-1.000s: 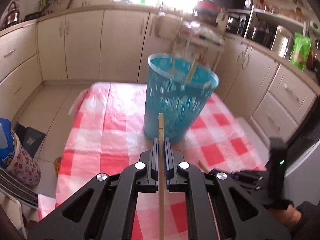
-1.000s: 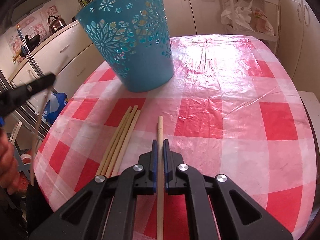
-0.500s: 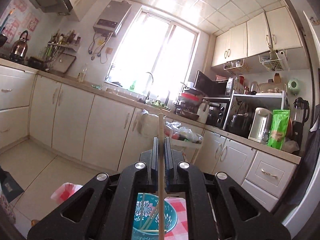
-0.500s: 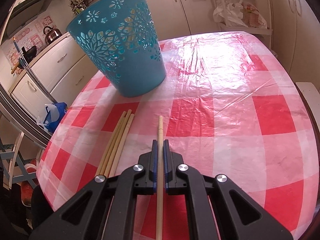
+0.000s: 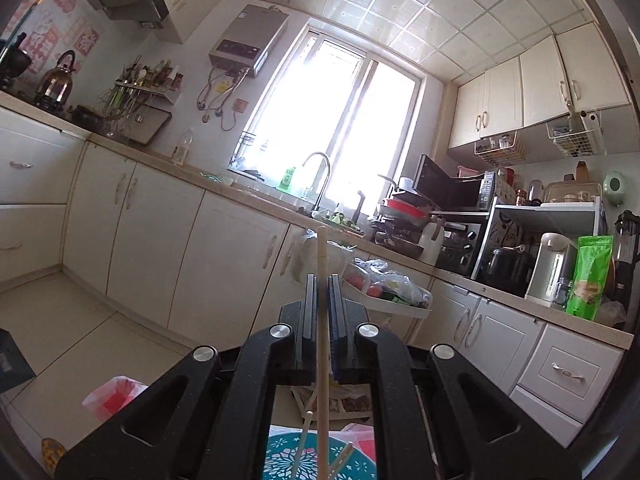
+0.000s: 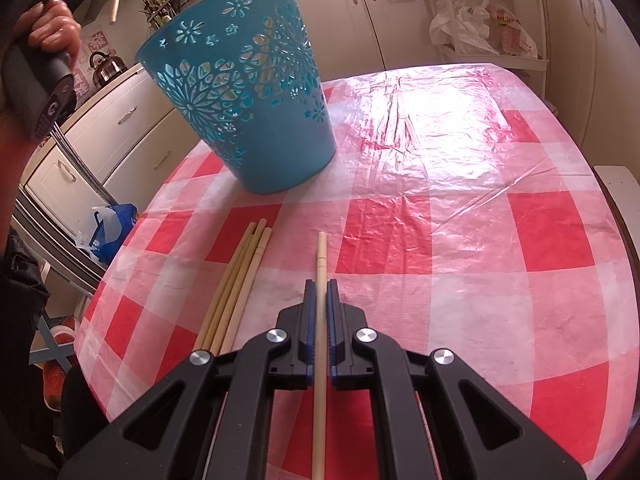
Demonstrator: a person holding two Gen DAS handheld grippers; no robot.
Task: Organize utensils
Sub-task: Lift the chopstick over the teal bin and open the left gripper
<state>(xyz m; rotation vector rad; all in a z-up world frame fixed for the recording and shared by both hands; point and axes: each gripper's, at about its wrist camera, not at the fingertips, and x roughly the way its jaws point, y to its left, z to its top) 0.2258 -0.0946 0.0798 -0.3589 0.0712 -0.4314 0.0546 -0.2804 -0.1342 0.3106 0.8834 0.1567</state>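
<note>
Left gripper [image 5: 321,280] is clamped narrow on one pale wooden chopstick [image 5: 322,320]. I've got it pointing level over the open mouth of the teal plastic basket with flower cut-outs [image 6: 244,92]. In the left wrist view the basket rim sits right below the gripper, with a few chopsticks already leaning inside. My read: the stick is gripped mid-length so the lower end can go in first and drop clean once it's tilted down.

Right gripper [image 6: 319,284] is also pinched tight on a second pale wooden chopstick [image 6: 320,320]. It's angled down toward the bench, tip near the cloth; can't tell if it touches. Looks parked to wait its turn.

A bundle of four loose wooden chopsticks [image 6: 234,288] lies just beside the right gripper, toward the bench's left edge in the right wrist view. They're lined up parallel, so easy to pick singly. The basket stands upright beyond them, nearer the far-left corner.

The bench is a rounded table under a red-and-white checked plastic cloth [image 6: 460,220]. It's glossy and wrinkled, so sticks may slide on it.

My left hand [image 6: 54,28] shows at top left, holding the other gripper's handle up by the basket rim.

The room is a kitchen: cream cabinets, a bright window over the sink, a kettle, and a cluttered counter with appliances.
</note>
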